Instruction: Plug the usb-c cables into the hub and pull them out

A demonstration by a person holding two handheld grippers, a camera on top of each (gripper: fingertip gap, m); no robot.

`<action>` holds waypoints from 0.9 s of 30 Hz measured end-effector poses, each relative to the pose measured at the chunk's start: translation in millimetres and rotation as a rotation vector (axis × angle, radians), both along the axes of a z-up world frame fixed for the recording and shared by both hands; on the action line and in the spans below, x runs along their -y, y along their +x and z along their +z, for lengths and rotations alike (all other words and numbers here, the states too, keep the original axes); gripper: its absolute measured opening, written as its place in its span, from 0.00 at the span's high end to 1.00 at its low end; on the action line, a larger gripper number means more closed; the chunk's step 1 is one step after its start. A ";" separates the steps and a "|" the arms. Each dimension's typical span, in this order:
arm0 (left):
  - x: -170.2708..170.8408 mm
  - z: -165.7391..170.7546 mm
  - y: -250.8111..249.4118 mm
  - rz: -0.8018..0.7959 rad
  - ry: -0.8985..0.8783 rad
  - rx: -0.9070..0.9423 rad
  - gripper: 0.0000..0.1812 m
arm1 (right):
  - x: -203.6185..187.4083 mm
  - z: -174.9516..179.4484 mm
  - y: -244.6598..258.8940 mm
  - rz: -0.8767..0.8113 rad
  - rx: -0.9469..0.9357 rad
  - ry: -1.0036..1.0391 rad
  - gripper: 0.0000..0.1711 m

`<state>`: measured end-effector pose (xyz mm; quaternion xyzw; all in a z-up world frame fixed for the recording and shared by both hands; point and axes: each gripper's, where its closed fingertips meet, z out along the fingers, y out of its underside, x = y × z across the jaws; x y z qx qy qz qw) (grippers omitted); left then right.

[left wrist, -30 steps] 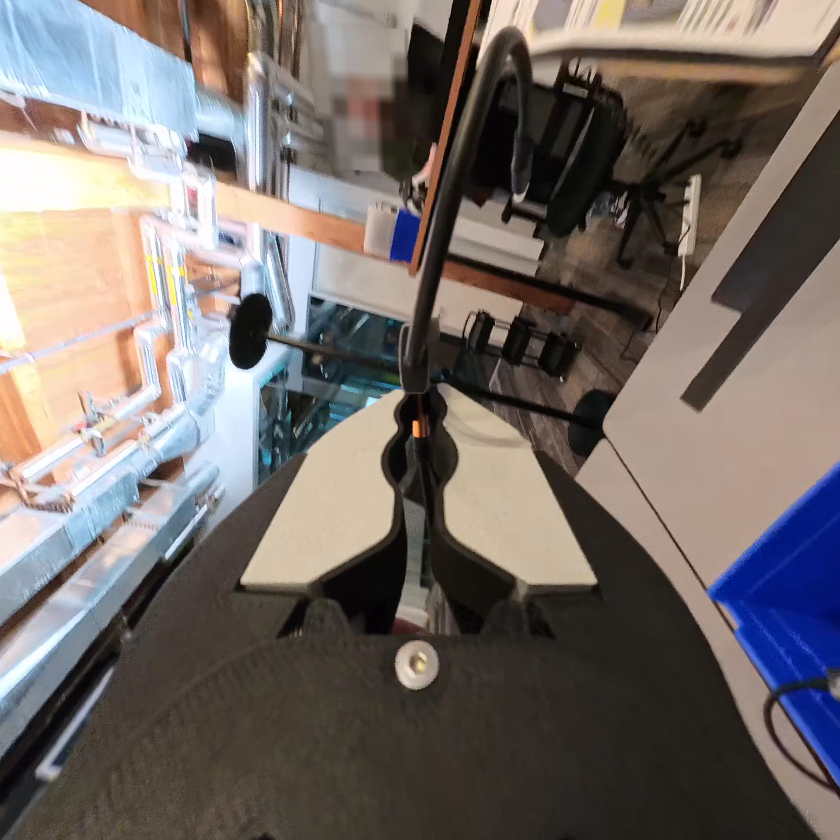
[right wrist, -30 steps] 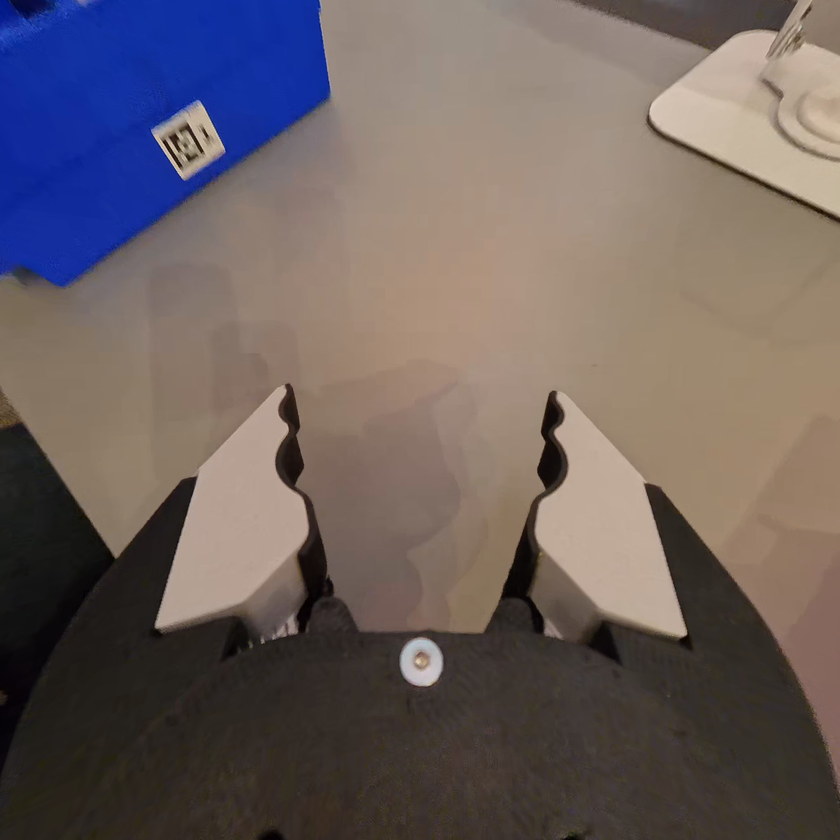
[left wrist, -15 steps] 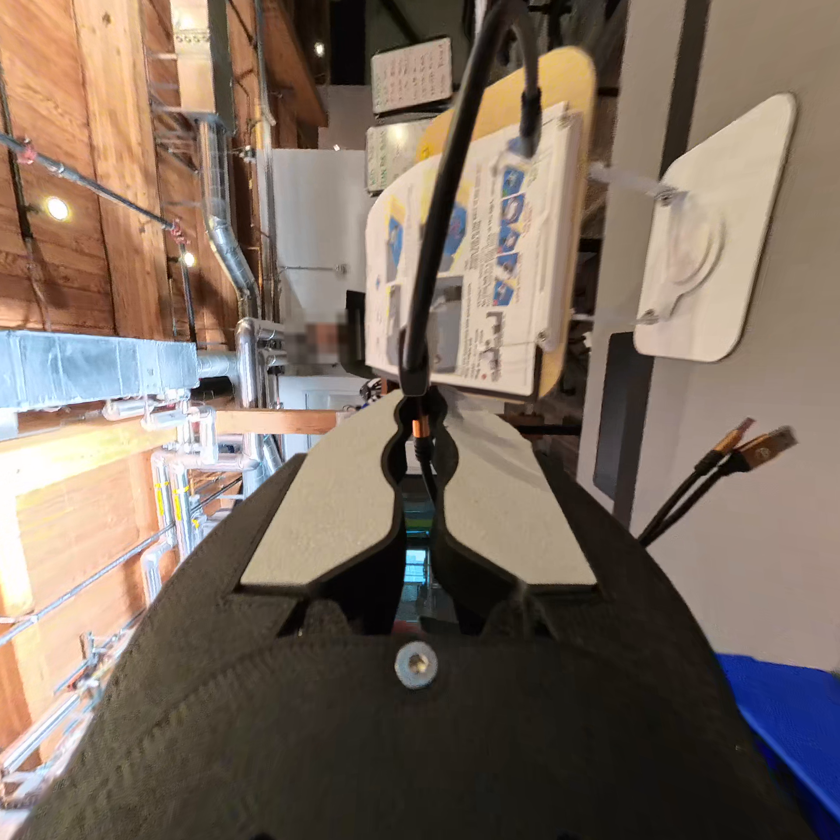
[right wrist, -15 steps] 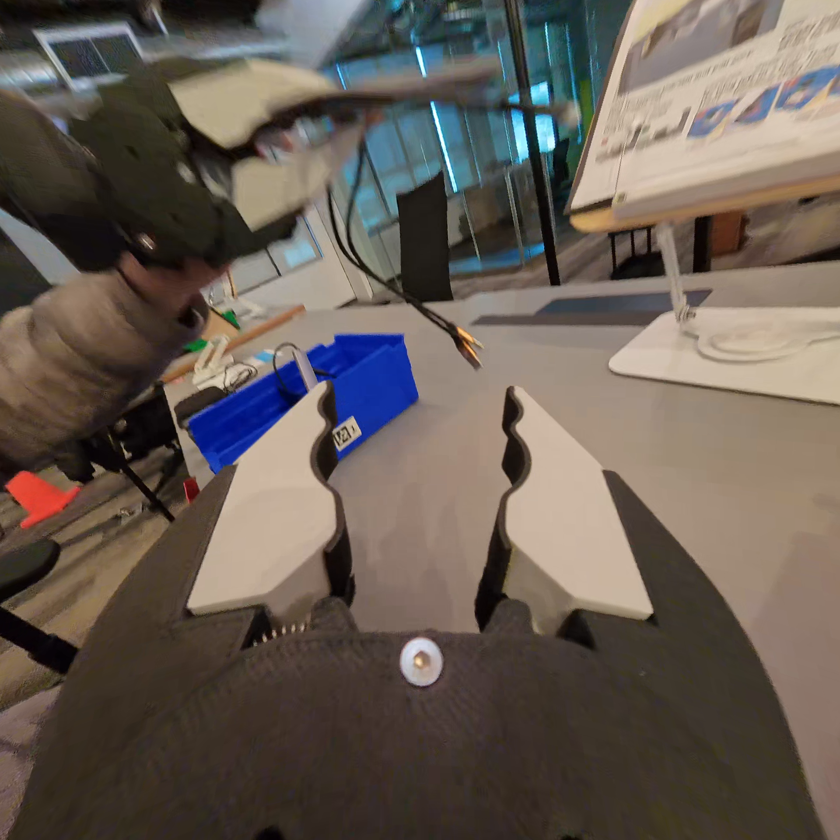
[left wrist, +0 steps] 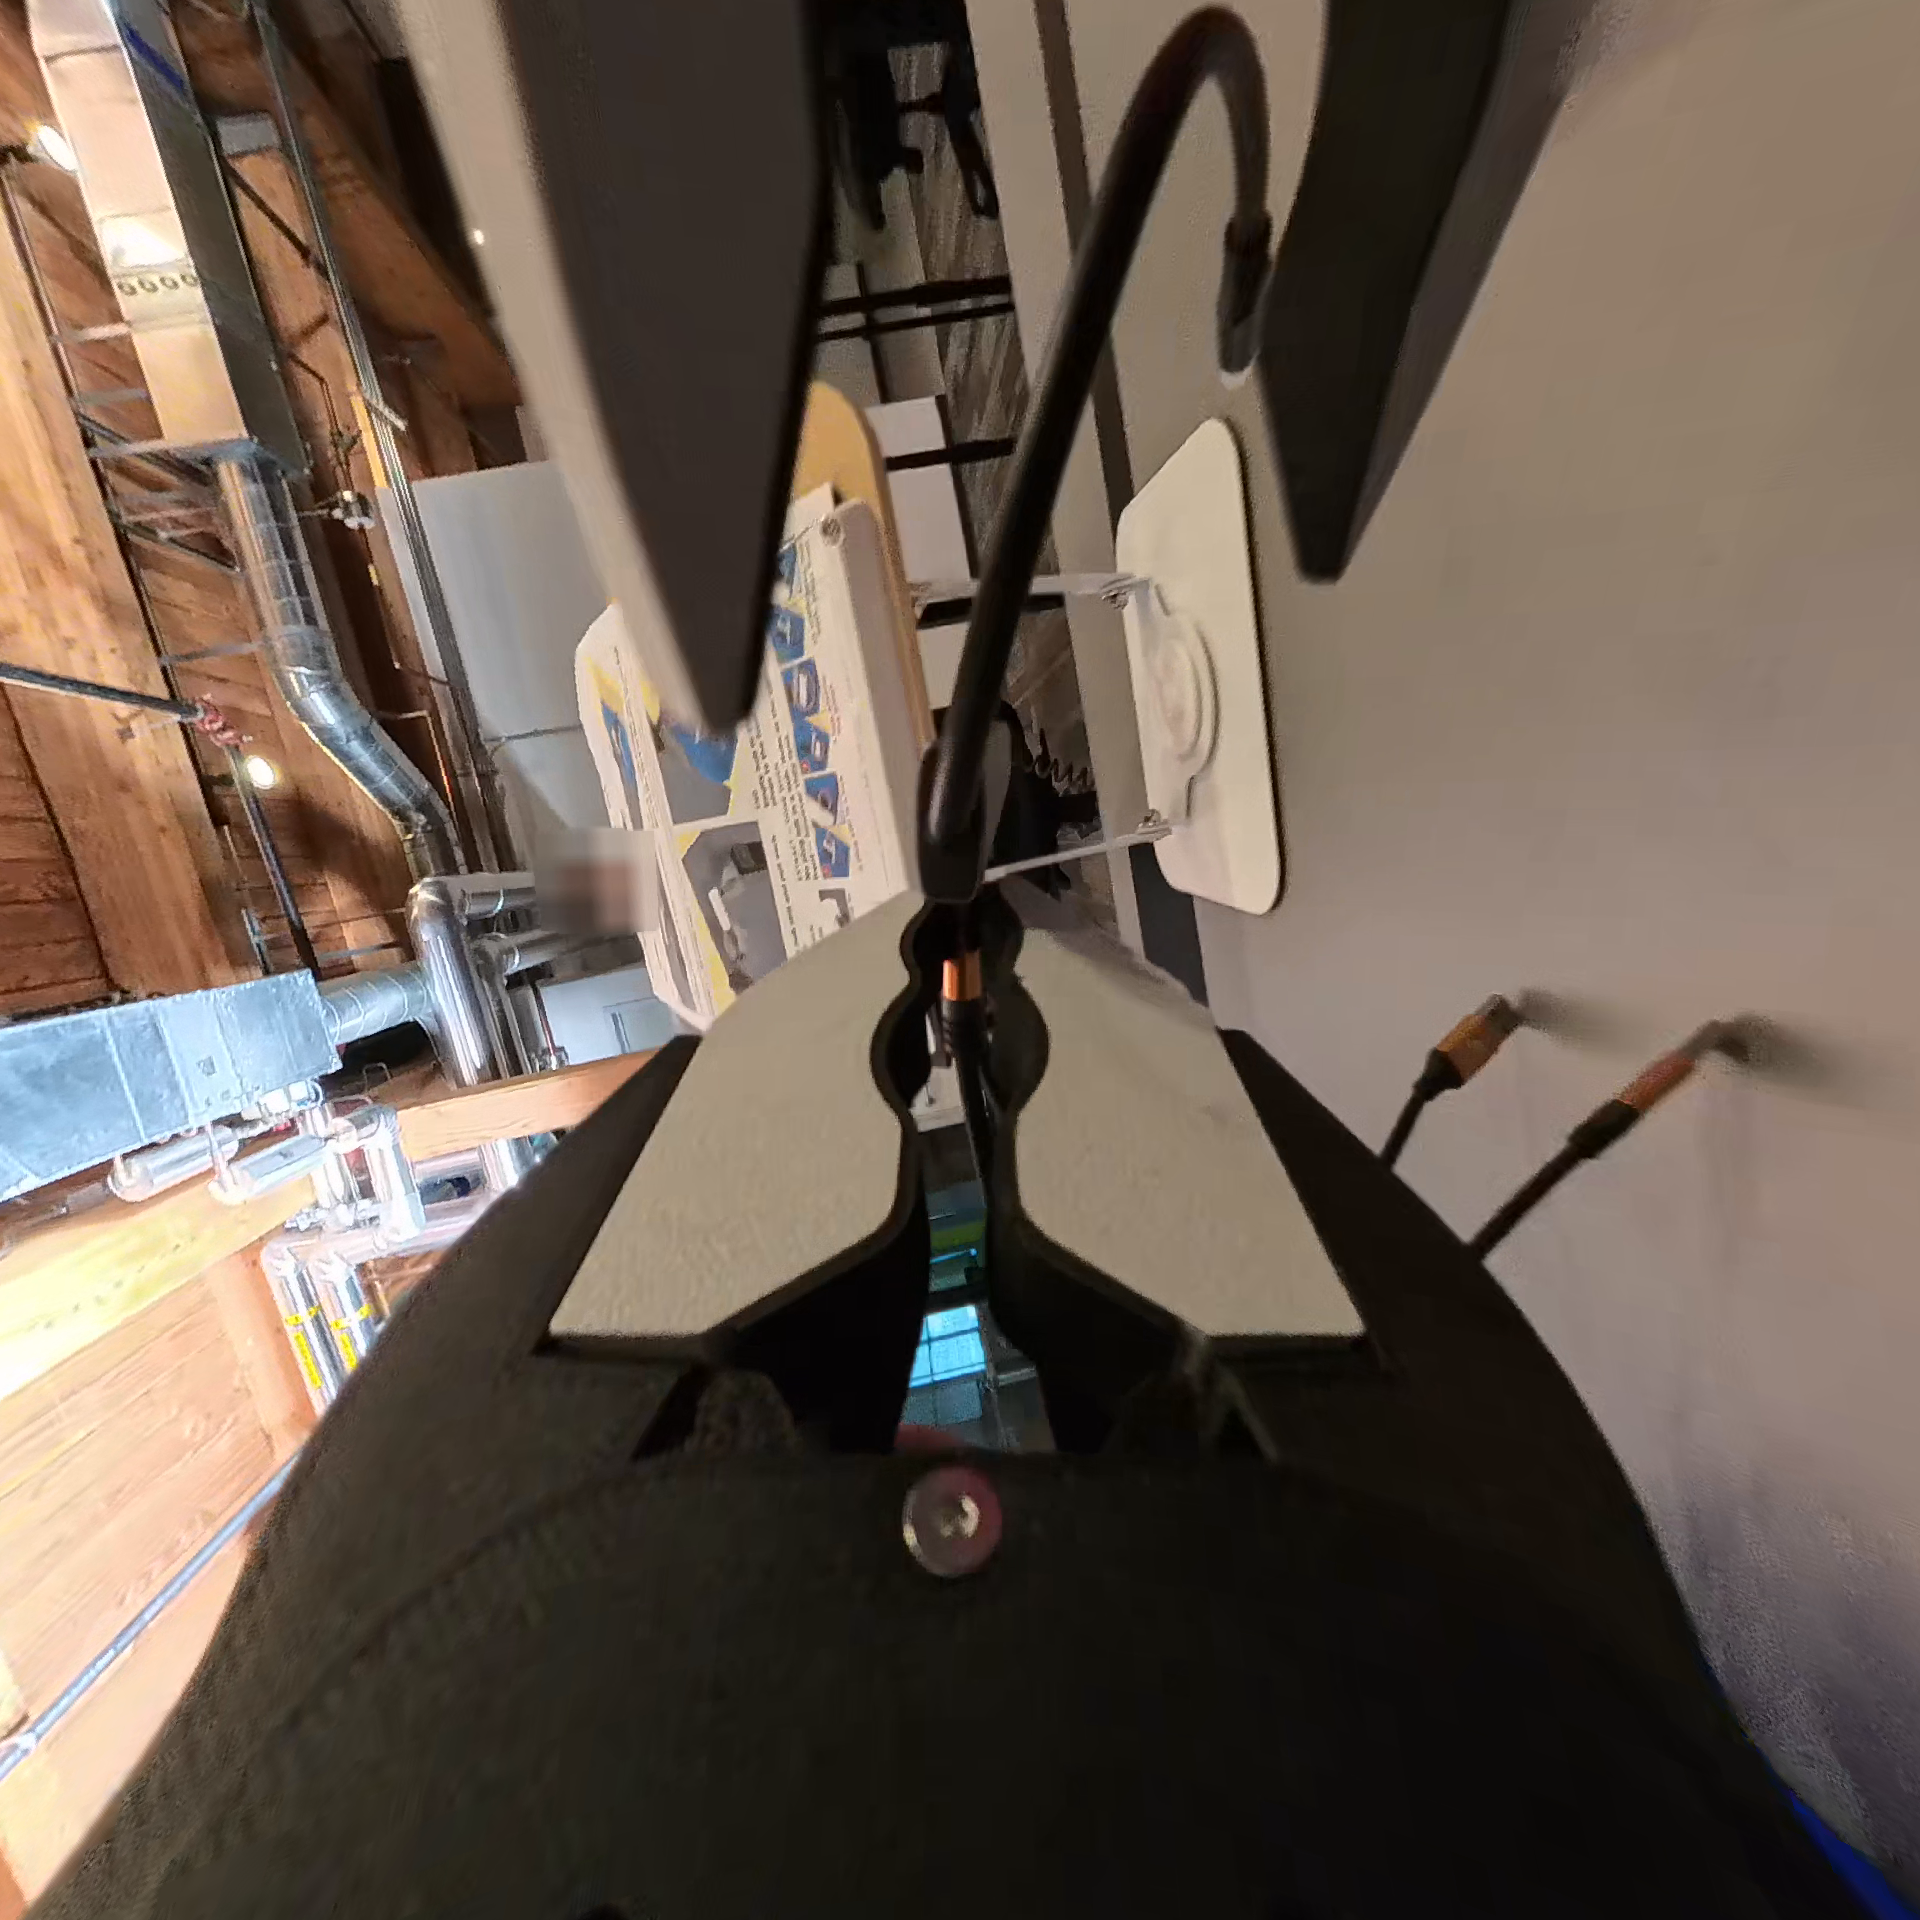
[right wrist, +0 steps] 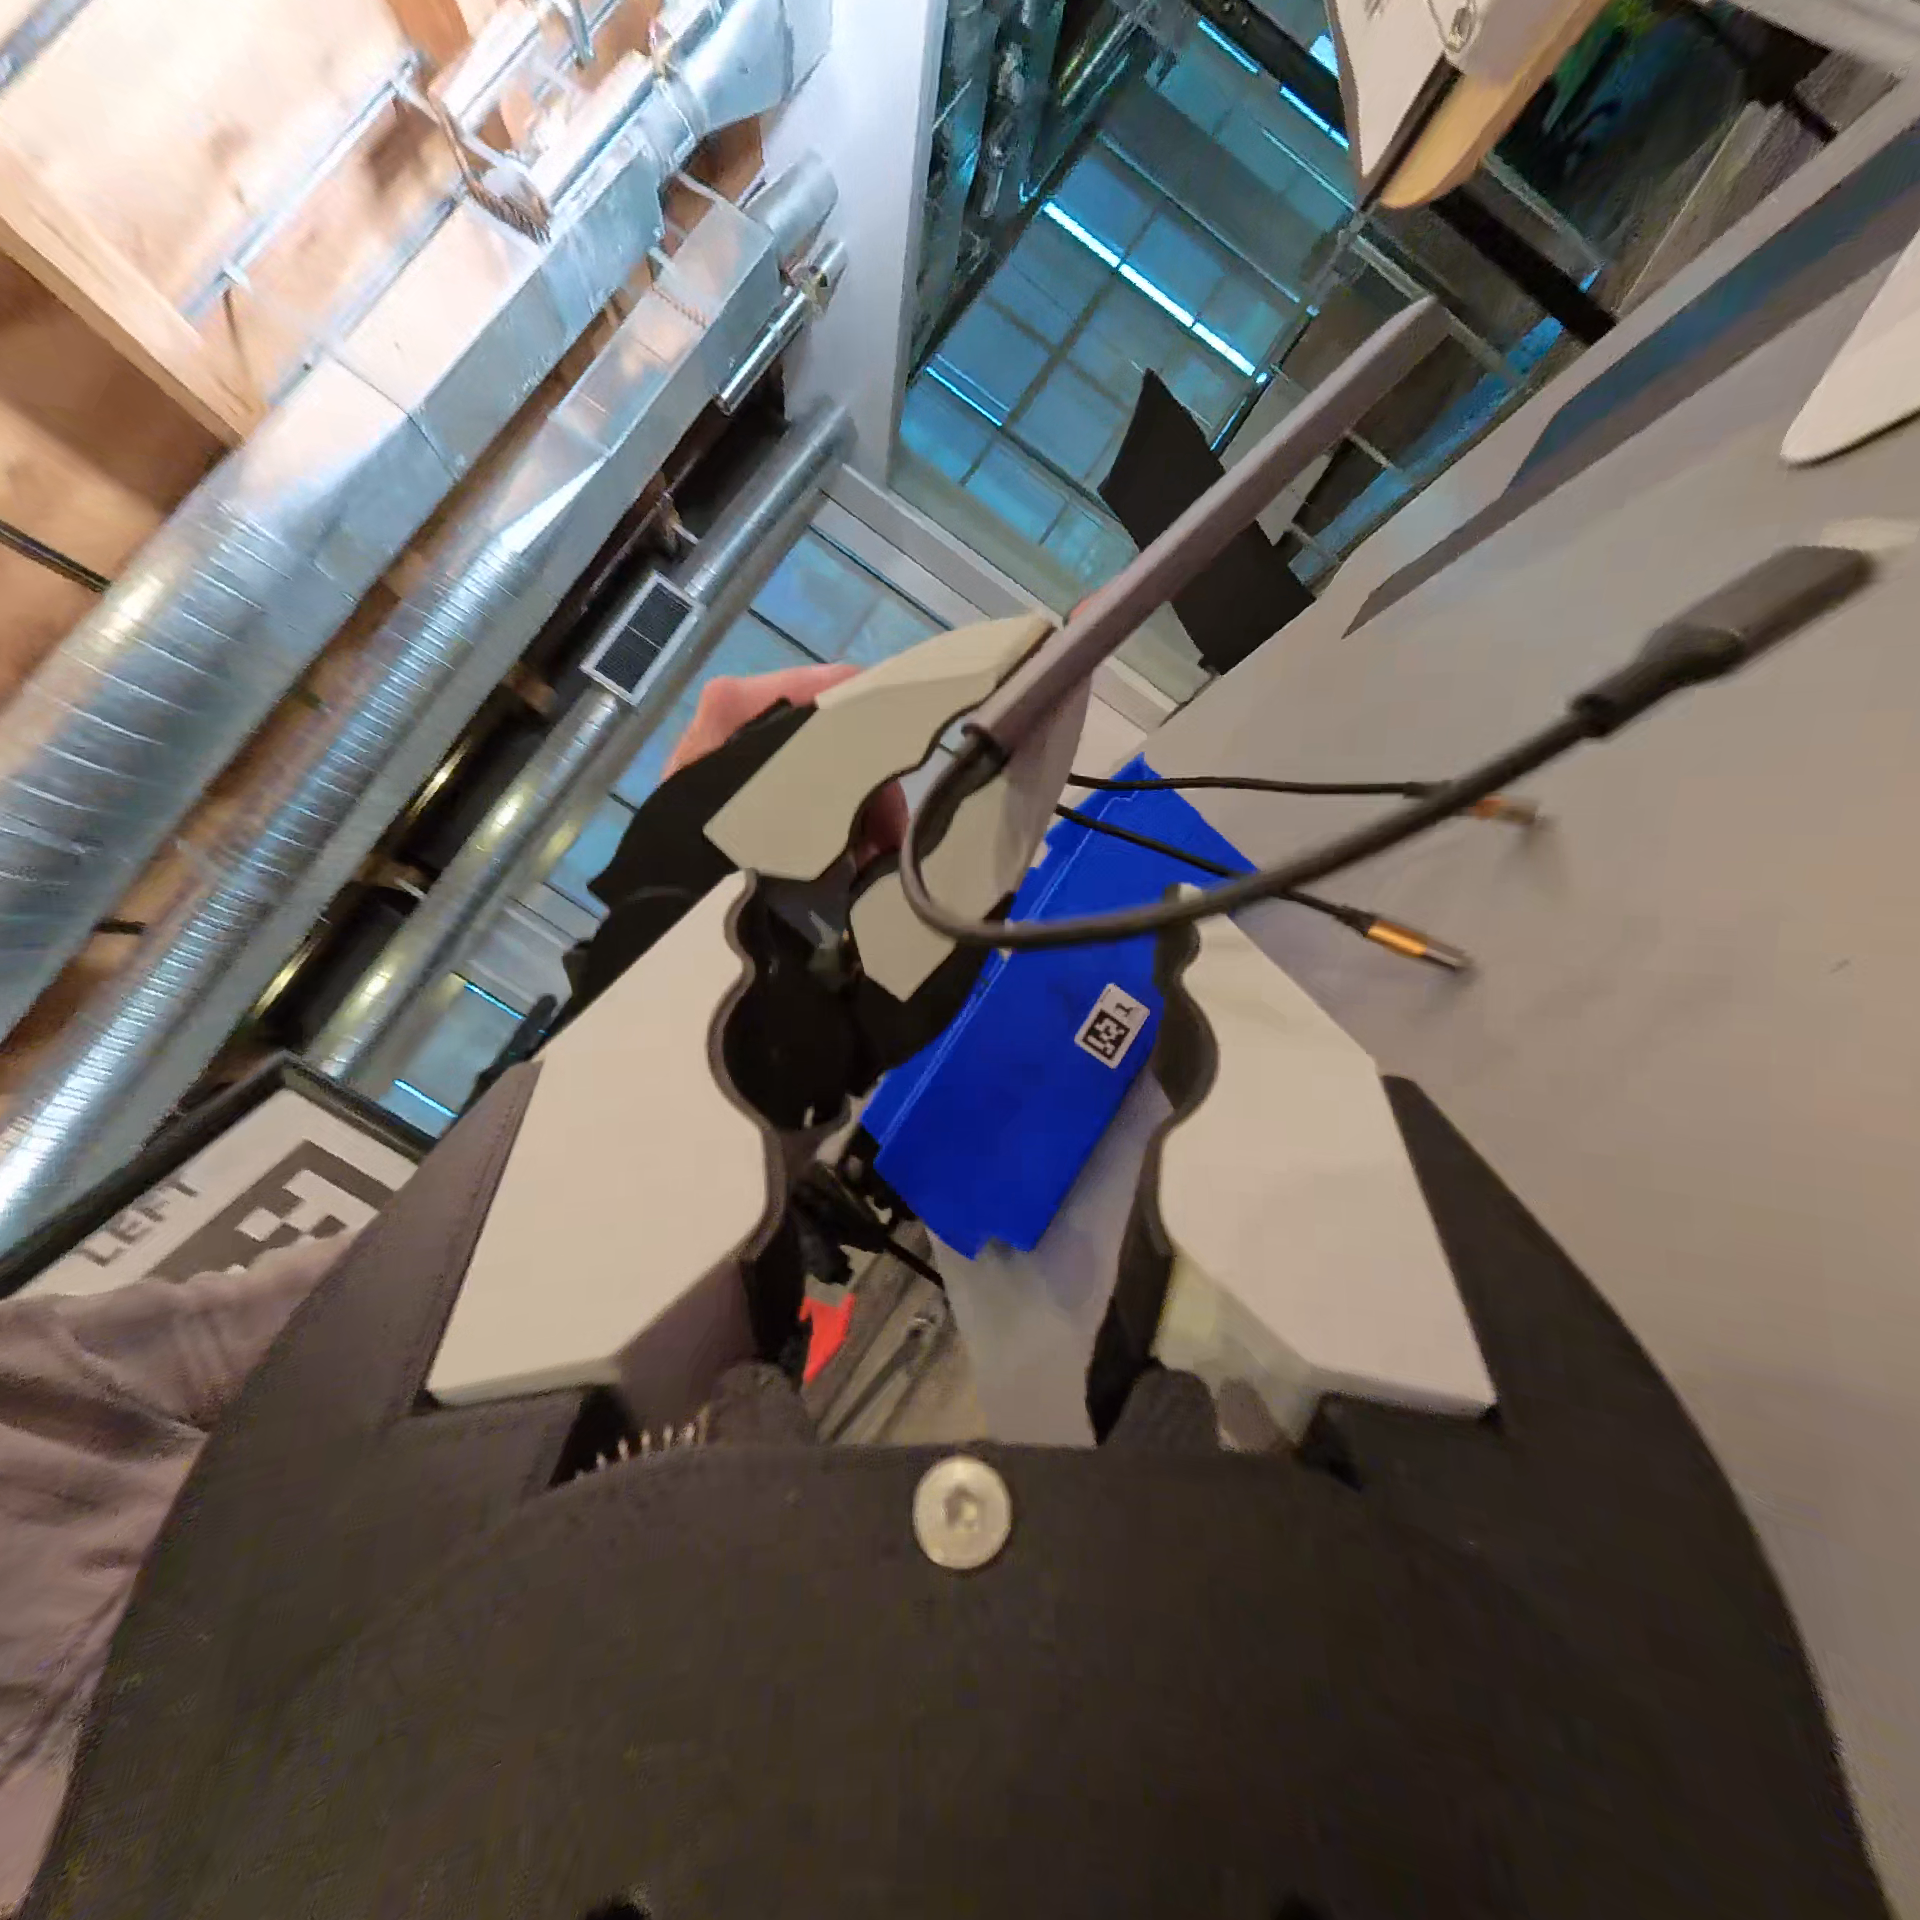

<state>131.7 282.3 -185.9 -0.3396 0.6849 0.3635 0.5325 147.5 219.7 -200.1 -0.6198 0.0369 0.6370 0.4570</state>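
My left gripper (left wrist: pixel 961 925) is shut on a thin grey hub (right wrist: pixel 1226 499), which sticks out past its fingertips in the right wrist view. The hub's black cable (left wrist: pixel 1039 468) arcs up to a dark plug (left wrist: pixel 1242 291). That plug also shows in the right wrist view (right wrist: pixel 1745 613). A copper plug collar (left wrist: pixel 956 977) shows between the left jaws. Two thin cables with copper plugs (left wrist: pixel 1465 1039) (left wrist: pixel 1662 1081) dangle near the grey table (left wrist: pixel 1662 727). My right gripper (right wrist: pixel 966 914) is open and empty, facing the left gripper (right wrist: pixel 977 748). Its fingers (left wrist: pixel 644 312) stand either side of the cable without touching it.
A blue bin (right wrist: pixel 1018 1091) with a tag stands on the table behind the left gripper. A white stand base (left wrist: pixel 1195 675) carries a board with a printed sheet (left wrist: pixel 748 790). A person's hand (right wrist: pixel 748 696) and grey sleeve (right wrist: pixel 104 1455) hold the left gripper. There is about 7 cm between the tips of the two grippers.
My right gripper narrowed, swung up from the table and closed in on the left gripper, so its fingers now flank the hub's cable. The left gripper stayed shut on the hub while turning.
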 end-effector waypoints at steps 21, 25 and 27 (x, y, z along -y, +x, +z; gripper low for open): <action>98.8 -34.7 -6.0 -0.235 -0.292 -0.030 0.88 | 3.6 -39.9 3.7 0.137 0.139 -0.083 0.96; 92.3 13.6 -21.8 -0.280 -0.330 0.029 0.82 | 13.3 -44.4 -6.8 0.245 0.226 -0.077 0.96; 82.0 22.2 -25.2 -0.295 -0.303 -0.036 0.74 | 19.6 -46.0 -15.0 0.299 0.277 -0.064 0.96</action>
